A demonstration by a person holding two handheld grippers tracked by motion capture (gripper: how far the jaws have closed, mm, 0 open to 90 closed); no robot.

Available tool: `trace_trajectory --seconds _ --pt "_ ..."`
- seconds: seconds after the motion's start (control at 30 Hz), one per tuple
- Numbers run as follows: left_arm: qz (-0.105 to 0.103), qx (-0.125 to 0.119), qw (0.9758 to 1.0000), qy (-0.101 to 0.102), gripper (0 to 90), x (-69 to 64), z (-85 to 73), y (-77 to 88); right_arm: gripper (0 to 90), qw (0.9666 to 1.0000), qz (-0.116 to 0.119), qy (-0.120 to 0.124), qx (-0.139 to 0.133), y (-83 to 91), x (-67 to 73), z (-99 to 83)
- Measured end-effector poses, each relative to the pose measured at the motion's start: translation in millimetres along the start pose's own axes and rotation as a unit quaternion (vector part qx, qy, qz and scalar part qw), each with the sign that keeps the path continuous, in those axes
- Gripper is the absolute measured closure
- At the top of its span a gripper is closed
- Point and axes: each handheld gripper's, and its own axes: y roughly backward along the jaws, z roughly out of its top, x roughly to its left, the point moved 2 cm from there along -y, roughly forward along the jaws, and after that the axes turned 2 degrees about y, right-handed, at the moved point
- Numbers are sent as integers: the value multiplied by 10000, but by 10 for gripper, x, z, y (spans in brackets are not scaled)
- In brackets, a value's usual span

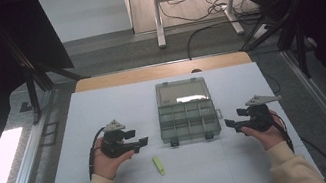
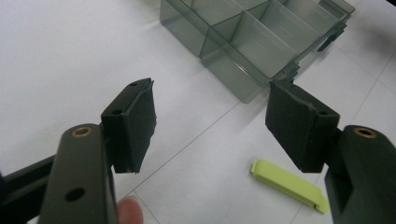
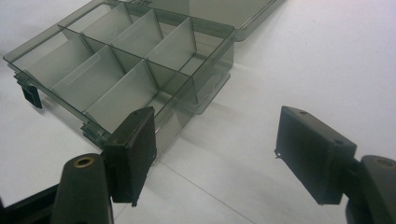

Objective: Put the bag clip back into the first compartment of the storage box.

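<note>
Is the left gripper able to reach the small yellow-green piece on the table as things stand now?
Probably yes. The left gripper is open and holds nothing, and the yellow-green piece lies flat on the bare white table close by it, apart from the compartment box. Nothing stands between them.

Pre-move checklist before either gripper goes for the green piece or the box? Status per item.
1. Left gripper open, nothing between the pads: ok.
2. Right gripper open, nothing between the pads: ok.
3. Compartment box lid folded back, compartments reachable: ok. Those in view look empty.
4. Yellow-green piece lying flat on the table, apart from the box and both grippers: ok. The left gripper is the nearer one.
5. Path from piece to box free of other things: ok.
6. Which compartment the piece belongs in: cannot tell.
</note>
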Motion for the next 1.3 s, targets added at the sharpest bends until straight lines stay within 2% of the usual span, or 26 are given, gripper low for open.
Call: trace_trajectory --seconds 0.1,0.2,0.27,0.4,0.63,0.93,1.07,1.3 --pt "-63 81 9999 -86 335 -32 -22 11 291 10000 -37 27 1 7 9 -8" --pt "-17 43 9999 -117 335 -60 -16 52 292 10000 -3 37 -57 -19 13 16" --pt "-10 56 9999 -145 334 -73 -4 69 292 10000 16 95 8 -39 17 7" --pt "-15 163 9998 -86 326 -106 -23 68 294 10000 4 53 -14 -42 2 13" --pt "-44 396 9990 -209 318 -222 -31 35 293 9999 -20 149 57 -64 24 7" --pt "-80 608 9976 -326 314 -270 -68 3 292 9998 -23 167 83 -48 45 0" --pt "-5 594 9979 -264 313 -232 -115 15 304 9993 169 323 84 -27 208 49" --pt "90 414 9990 -134 314 -150 -123 67 312 9958 679 586 188 -103 663 129"
